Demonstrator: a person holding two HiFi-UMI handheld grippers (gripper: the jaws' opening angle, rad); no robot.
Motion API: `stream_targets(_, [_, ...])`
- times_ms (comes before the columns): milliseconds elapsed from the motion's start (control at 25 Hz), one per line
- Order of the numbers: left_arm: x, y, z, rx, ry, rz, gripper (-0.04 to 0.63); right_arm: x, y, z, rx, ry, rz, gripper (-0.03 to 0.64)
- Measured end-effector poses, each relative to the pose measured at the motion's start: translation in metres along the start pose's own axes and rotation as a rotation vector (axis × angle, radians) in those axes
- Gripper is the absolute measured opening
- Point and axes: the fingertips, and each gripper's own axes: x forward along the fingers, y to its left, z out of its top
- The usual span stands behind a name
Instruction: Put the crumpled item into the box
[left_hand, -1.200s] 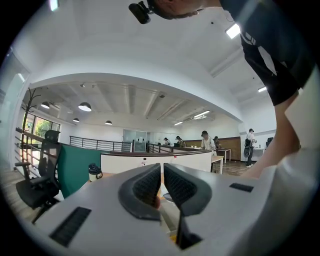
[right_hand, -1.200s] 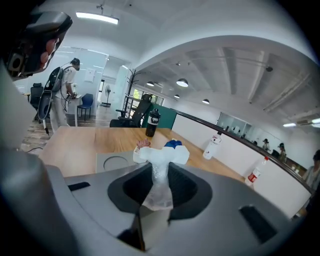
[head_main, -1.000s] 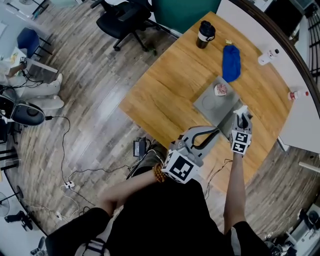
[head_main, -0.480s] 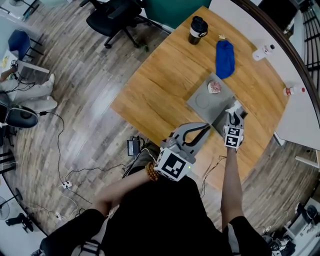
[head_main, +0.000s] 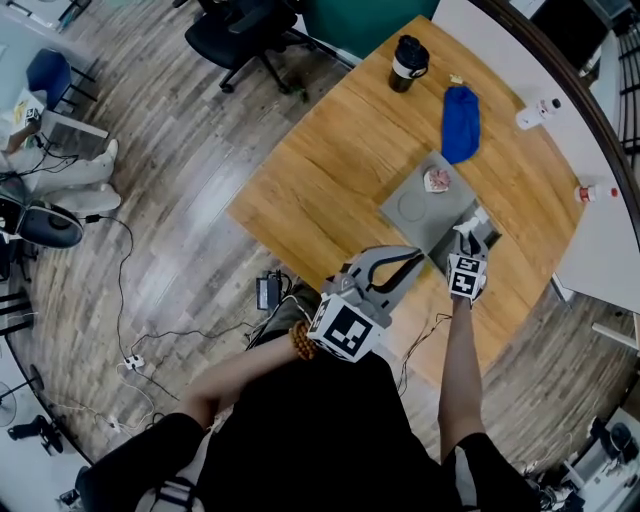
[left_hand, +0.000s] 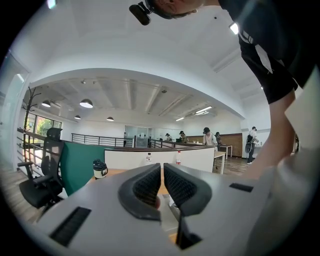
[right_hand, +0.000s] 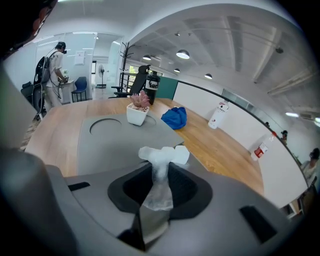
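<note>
Crumpled white item (right_hand: 161, 159) pinched between jaws of my right gripper (right_hand: 160, 175), tilted down over near edge of grey box (right_hand: 100, 145) on wooden table (right_hand: 220, 145). Small potted plant (right_hand: 138, 109) stands on box's far part. My left gripper (left_hand: 162, 182) held level, jaws closed to thin slit, empty.

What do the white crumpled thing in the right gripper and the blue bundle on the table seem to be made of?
White crumpled wad: probably thin plastic film or tissue; translucent, slightly glossy, twisted narrow where pinched. Blue bundle: likely cloth; matte, with soft folds.
</note>
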Motion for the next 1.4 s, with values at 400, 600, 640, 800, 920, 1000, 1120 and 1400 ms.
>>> stream_targets(400, [-0.006,0.0,-0.002,0.026,0.017,-0.01,0.037,0.006,0.004,-0.013,0.018,0.049,-0.006,0.1])
stream_targets(600, [-0.007,-0.003,0.0,0.038,0.027,-0.016,0.037,0.009,-0.001,-0.024,0.028,0.091,-0.015,0.106])
stream_targets(640, [-0.007,-0.004,-0.001,0.04,0.027,-0.015,0.037,0.009,-0.002,-0.027,0.031,0.102,-0.018,0.107])
stream_targets(800, [-0.009,-0.006,-0.001,0.046,0.025,-0.01,0.037,0.011,-0.005,-0.035,0.053,0.126,-0.021,0.124])
stream_targets(920, [-0.011,-0.011,0.0,0.049,0.023,-0.012,0.037,0.005,-0.006,-0.039,0.069,0.127,-0.021,0.146])
stream_targets(1000, [-0.013,-0.016,0.0,0.05,0.02,-0.015,0.037,0.0,-0.004,-0.039,0.074,0.118,-0.015,0.159])
stream_targets(1120, [-0.014,-0.022,0.002,0.051,0.012,-0.016,0.037,-0.009,-0.003,-0.035,0.069,0.099,-0.008,0.161])
stream_targets(1400, [-0.009,-0.041,0.008,0.032,-0.008,-0.018,0.037,-0.04,-0.017,-0.004,0.061,0.007,-0.031,0.162])
